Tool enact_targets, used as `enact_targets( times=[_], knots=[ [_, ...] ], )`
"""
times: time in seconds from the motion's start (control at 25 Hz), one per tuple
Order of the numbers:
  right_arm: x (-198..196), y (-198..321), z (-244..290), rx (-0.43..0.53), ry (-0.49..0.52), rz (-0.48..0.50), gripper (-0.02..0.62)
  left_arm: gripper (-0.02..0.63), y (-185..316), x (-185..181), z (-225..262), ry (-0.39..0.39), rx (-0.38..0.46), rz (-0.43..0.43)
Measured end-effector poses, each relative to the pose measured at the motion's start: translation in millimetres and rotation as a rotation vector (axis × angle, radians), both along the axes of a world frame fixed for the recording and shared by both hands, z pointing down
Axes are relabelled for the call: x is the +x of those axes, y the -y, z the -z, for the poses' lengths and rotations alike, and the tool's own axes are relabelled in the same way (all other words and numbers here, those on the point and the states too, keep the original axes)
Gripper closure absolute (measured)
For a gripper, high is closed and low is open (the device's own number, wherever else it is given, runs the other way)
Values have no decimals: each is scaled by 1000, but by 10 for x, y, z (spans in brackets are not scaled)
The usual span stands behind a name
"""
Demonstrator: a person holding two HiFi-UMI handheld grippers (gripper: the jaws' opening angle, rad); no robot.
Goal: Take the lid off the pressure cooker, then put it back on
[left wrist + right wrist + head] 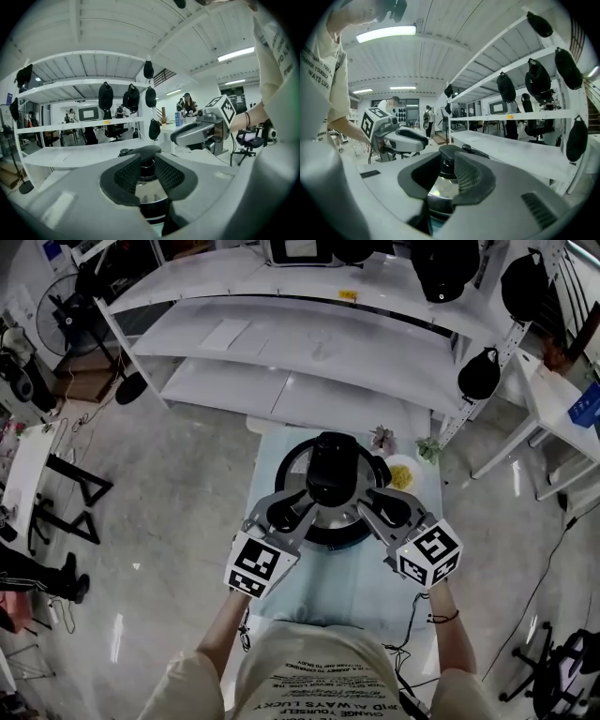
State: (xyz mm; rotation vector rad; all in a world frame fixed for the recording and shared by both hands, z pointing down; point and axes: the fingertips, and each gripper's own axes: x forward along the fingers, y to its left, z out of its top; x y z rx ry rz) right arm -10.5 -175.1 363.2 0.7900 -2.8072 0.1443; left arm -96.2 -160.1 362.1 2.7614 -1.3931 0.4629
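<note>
While the handle (329,470) is squeezed by the left gripper (305,507) and the right gripper (367,507), the lid (292,472) seems ready to be taken off; next it must be lifted evenly.

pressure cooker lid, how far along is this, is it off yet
Early. Done: the left gripper and right gripper have their fingers closed on opposite sides of the lid. In hand: the lift; the lid looks on or barely raised, I can't tell which. Left: take it off, then put it back on.
</note>
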Motion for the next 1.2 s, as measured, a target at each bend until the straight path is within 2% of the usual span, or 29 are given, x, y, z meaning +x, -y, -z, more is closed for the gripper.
enact_targets(
  times=[0.16,0.44,0.88,1.2],
  knots=[
    [69,-97,92,3,47,-24,532,535,-104,13,57,-16,13,30],
    [220,-201,186,28,101,-70,581,560,-216,26,193,-66,37,69],
    [483,-329,355,45,157,-145,591,577,-317,9,387,-118,98,135],
    [598,-370,535,77,231,-182,591,578,-369,55,473,-160,118,135]
  ],
)
